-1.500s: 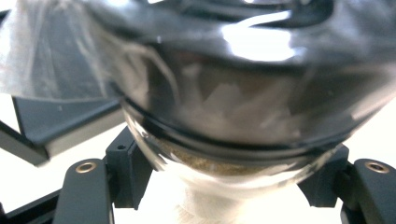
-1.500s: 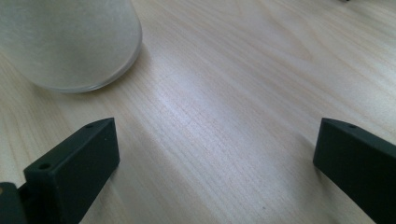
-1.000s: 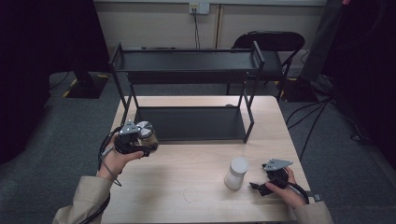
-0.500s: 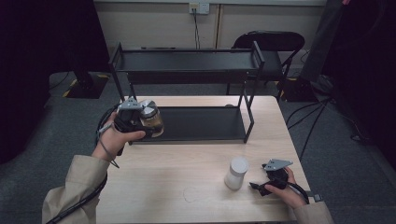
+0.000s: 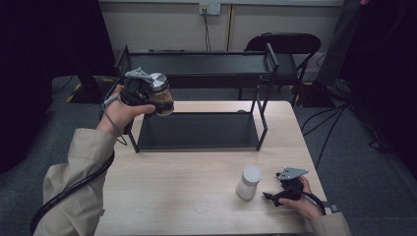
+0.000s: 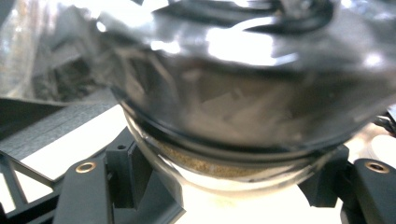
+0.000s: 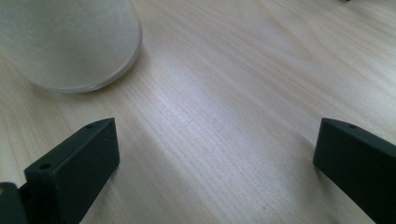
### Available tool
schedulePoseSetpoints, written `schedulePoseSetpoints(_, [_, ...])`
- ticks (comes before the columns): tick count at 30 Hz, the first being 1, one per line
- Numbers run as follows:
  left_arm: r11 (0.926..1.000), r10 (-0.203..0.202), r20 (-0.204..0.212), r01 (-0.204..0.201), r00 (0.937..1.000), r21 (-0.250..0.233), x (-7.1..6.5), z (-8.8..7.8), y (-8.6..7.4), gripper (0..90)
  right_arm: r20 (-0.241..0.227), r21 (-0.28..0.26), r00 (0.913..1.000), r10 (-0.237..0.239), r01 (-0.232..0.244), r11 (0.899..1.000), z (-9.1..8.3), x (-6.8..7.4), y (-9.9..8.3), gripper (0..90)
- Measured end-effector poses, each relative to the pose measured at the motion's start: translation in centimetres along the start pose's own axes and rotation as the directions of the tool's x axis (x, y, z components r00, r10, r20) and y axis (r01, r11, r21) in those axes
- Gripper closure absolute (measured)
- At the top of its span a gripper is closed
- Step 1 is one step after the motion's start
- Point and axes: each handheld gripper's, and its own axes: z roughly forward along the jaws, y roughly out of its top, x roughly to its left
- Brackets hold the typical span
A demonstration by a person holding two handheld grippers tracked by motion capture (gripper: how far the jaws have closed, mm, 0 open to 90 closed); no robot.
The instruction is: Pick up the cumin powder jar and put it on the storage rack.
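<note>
A glass jar (image 5: pixel 161 92) with a silver lid and brown contents hangs in the air at the left end of the black two-tier shelf (image 5: pixel 196 130), about level with its top tier. My left gripper (image 5: pixel 153 98) is shut on it. In the left gripper view the jar (image 6: pixel 233 116) looms close and blurred between the two black jaws of the left gripper (image 6: pixel 229 186). My right gripper (image 5: pixel 274 197) rests on the table at the front right, open, with bare wood between the jaws of the right gripper (image 7: pixel 217 158). A white frosted jar (image 5: pixel 249 182) stands just left of it, also seen as the frosted jar (image 7: pixel 65 42).
The wooden table (image 5: pixel 187 187) carries the shelf at its back half. A black chair (image 5: pixel 280 44) stands behind the table, and cables run over the floor at the right. A faint round mark (image 5: pixel 200 205) lies on the table near the front edge.
The left hand has lifted the jar up and away from the table's front, from beside the shelf's lower tier to near its top tier. The right hand and white jar stayed put.
</note>
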Motion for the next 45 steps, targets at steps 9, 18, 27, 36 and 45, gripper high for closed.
schedulePoseSetpoints(9, [0.9999,0.002,-0.047,-0.001,0.9989,0.015,0.2,0.4,3.9,30.8,0.000,0.000,1.0000,0.000,0.000,1.000,0.0,0.0,0.0,0.0])
schedulePoseSetpoints(18, [0.9996,-0.016,-0.094,0.018,0.9955,0.022,1.0,1.9,7.3,30.8,-0.004,-0.001,1.0000,-0.003,0.003,1.000,-0.1,-0.1,-0.1,0.0])
schedulePoseSetpoints(27, [0.9983,-0.051,-0.134,0.054,0.9897,0.021,1.9,4.3,9.5,30.8,-0.006,0.000,1.0000,-0.002,0.002,1.000,-0.2,-0.2,-0.2,0.0])
schedulePoseSetpoints(36, [0.9949,-0.090,-0.182,0.097,0.9792,0.028,3.1,6.4,10.8,30.8,-0.006,0.000,1.0000,-0.004,0.004,1.000,-0.2,-0.2,-0.2,0.0])
schedulePoseSetpoints(45, [0.9911,-0.121,-0.219,0.130,0.9681,0.029,3.9,8.4,11.3,30.8,-0.006,0.000,1.0000,-0.004,0.004,1.000,-0.2,-0.2,-0.2,0.0])
